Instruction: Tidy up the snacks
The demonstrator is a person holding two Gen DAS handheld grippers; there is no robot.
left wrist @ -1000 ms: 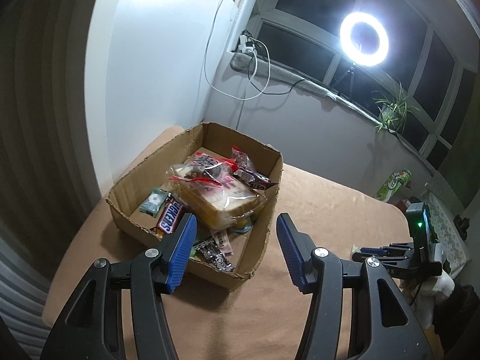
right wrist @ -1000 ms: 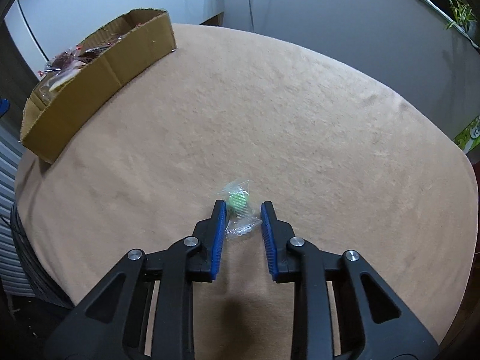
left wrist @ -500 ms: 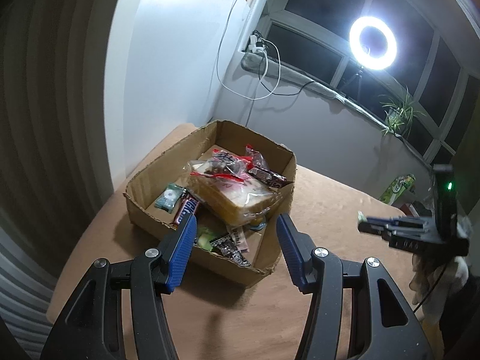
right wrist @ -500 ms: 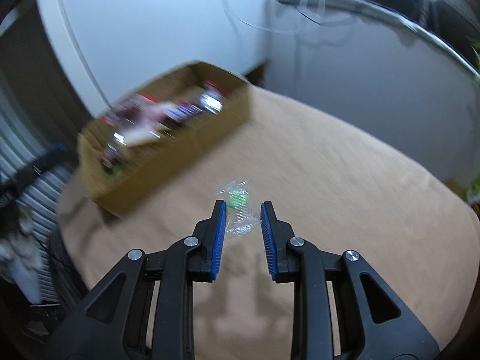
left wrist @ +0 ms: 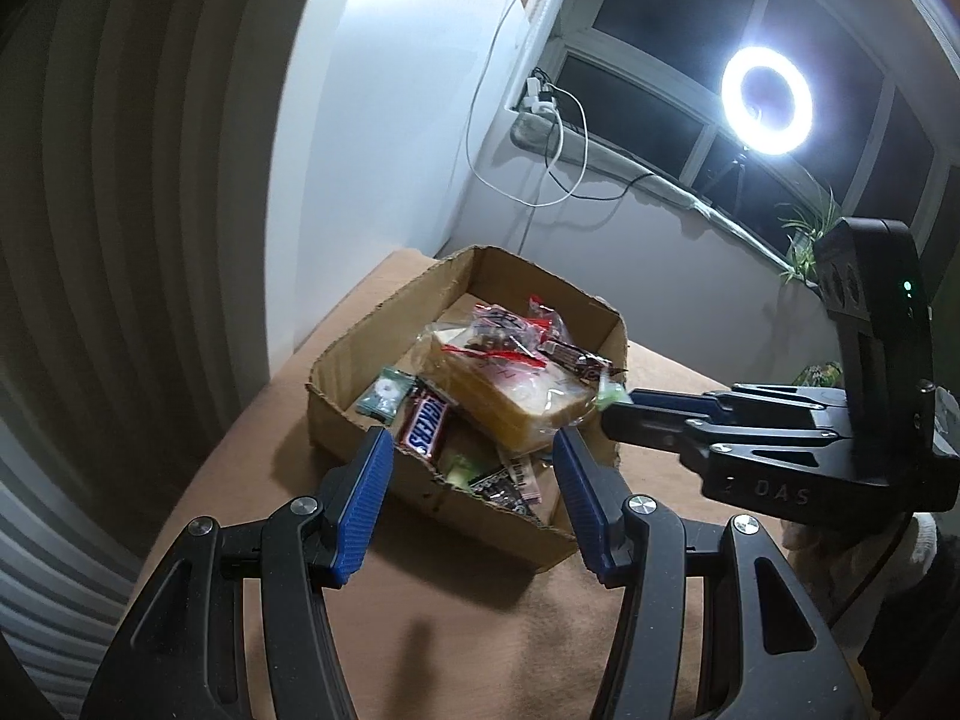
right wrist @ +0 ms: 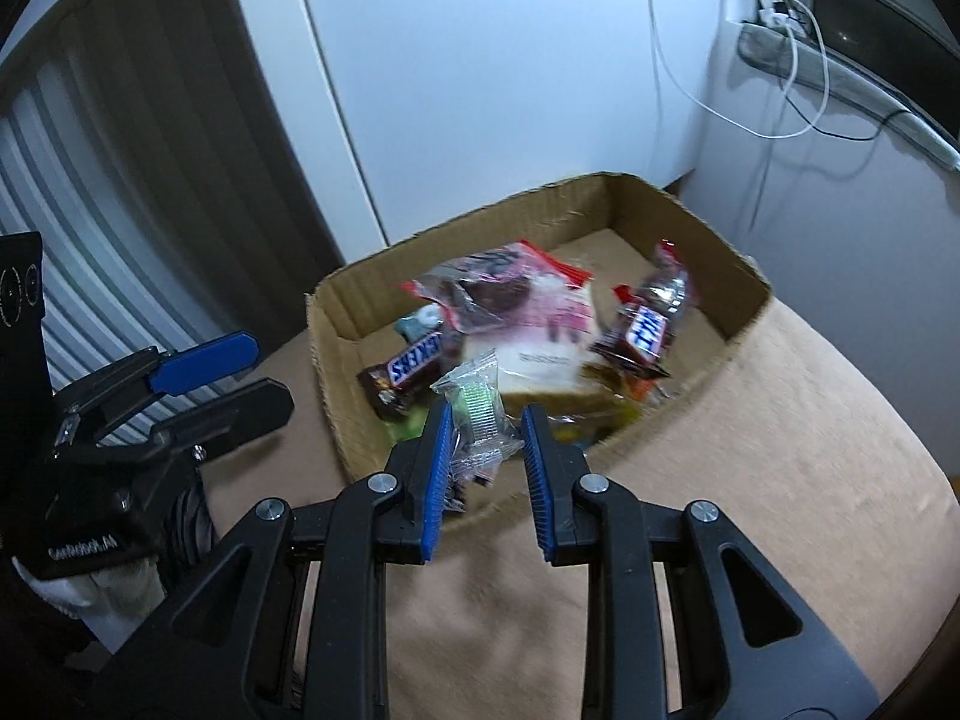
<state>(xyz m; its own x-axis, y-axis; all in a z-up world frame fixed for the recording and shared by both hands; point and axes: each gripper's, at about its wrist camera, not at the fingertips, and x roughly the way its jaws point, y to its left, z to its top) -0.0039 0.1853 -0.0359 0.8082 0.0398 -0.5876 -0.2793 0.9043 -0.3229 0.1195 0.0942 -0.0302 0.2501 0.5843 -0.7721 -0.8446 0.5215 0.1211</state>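
Green candy (right wrist: 474,405) pinched in right tongs (right wrist: 485,444) over cardboard box (right wrist: 690,207) | left tongs (left wrist: 473,483) apart, empty

We've got a matt, raw-edged corrugated cardboard box (right wrist: 336,360) on a soft, fuzzy tan tablecloth (right wrist: 810,480). Snickers bar (right wrist: 414,363) wrappers look glossy, the green candy's wrapper (right wrist: 477,408) is crinkly clear plastic. Gripper fingers (right wrist: 435,462) are ribbed blue rubbery pads on matt black plastic, shiny metal pins.
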